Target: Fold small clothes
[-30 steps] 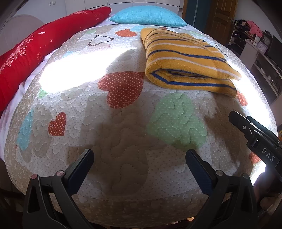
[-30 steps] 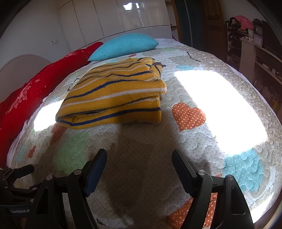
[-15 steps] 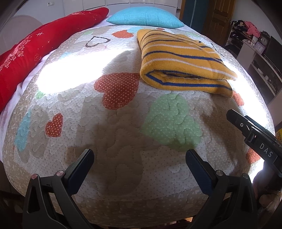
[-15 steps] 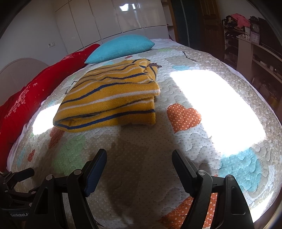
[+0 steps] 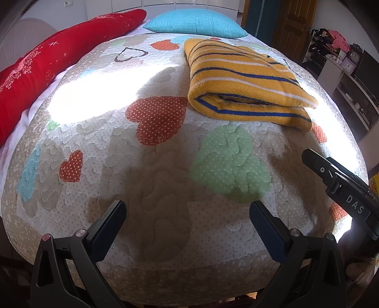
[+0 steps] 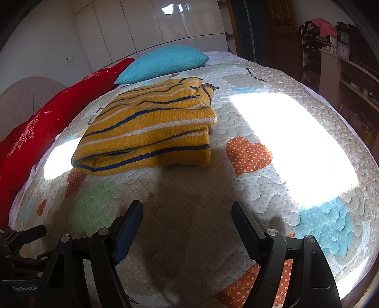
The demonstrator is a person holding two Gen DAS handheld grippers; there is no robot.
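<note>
A yellow sweater with blue and white stripes (image 5: 244,80) lies folded into a flat rectangle on the heart-patterned quilt (image 5: 165,170). It also shows in the right wrist view (image 6: 146,128). My left gripper (image 5: 187,213) is open and empty, low over the quilt's near edge, well short of the sweater. My right gripper (image 6: 187,210) is open and empty, also near the quilt's front edge, with bare quilt between it and the sweater. The right gripper's body shows at the right in the left wrist view (image 5: 343,187).
A long red cushion (image 5: 47,71) lies along the left side of the bed. A turquoise pillow (image 5: 196,23) sits at the head. Shelves with clocks and clutter (image 6: 341,54) stand to the right, beside a wooden door (image 5: 296,21).
Both grippers have drawn back and risen a little from the sweater, so it sits slightly farther off in both views. The sweater has not moved. Both grippers stay open.
</note>
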